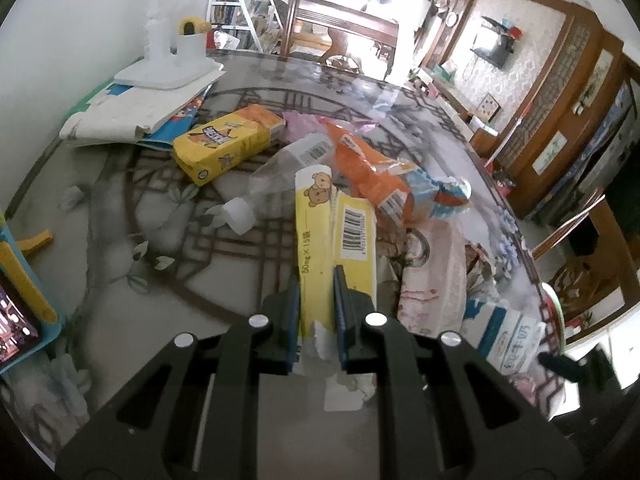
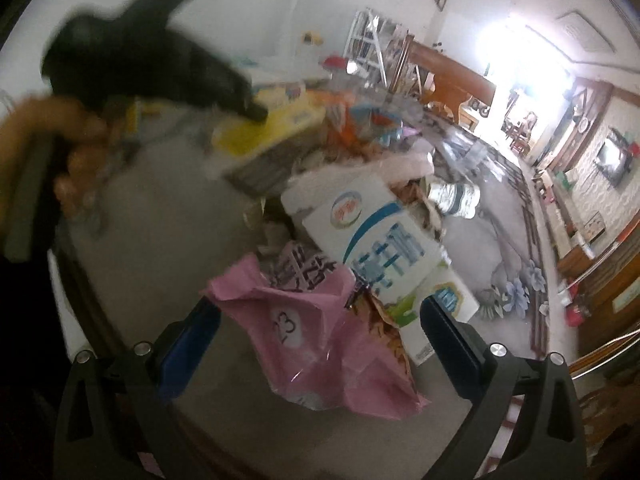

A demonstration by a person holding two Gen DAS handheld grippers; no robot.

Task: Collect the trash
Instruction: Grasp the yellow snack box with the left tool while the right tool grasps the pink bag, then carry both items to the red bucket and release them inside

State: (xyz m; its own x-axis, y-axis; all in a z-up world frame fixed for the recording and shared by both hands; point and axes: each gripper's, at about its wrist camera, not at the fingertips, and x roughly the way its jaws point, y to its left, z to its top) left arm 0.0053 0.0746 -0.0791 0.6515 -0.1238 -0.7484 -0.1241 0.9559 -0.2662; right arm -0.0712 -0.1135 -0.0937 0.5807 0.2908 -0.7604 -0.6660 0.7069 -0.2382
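Note:
My left gripper (image 1: 316, 288) is shut on a yellow and white wrapper with a bear print and barcode (image 1: 316, 240), held above the glass-topped table (image 1: 120, 300). Beyond it lie a clear plastic bottle (image 1: 264, 192), an orange snack bag (image 1: 368, 172) and a yellow carton (image 1: 224, 144). My right gripper (image 2: 320, 312) is open above a crumpled pink wrapper (image 2: 312, 344), which sits between its fingers. A white and blue milk carton (image 2: 384, 256) lies just beyond, by the right finger. The left gripper shows blurred at the upper left of the right wrist view (image 2: 160, 68).
A white lamp base (image 1: 172, 68) sits on papers at the far left of the table. A tablet in a blue case (image 1: 20, 312) stands at the left edge. A crushed bottle (image 2: 452, 196) lies further right. Wooden chairs (image 1: 344, 28) stand behind the table.

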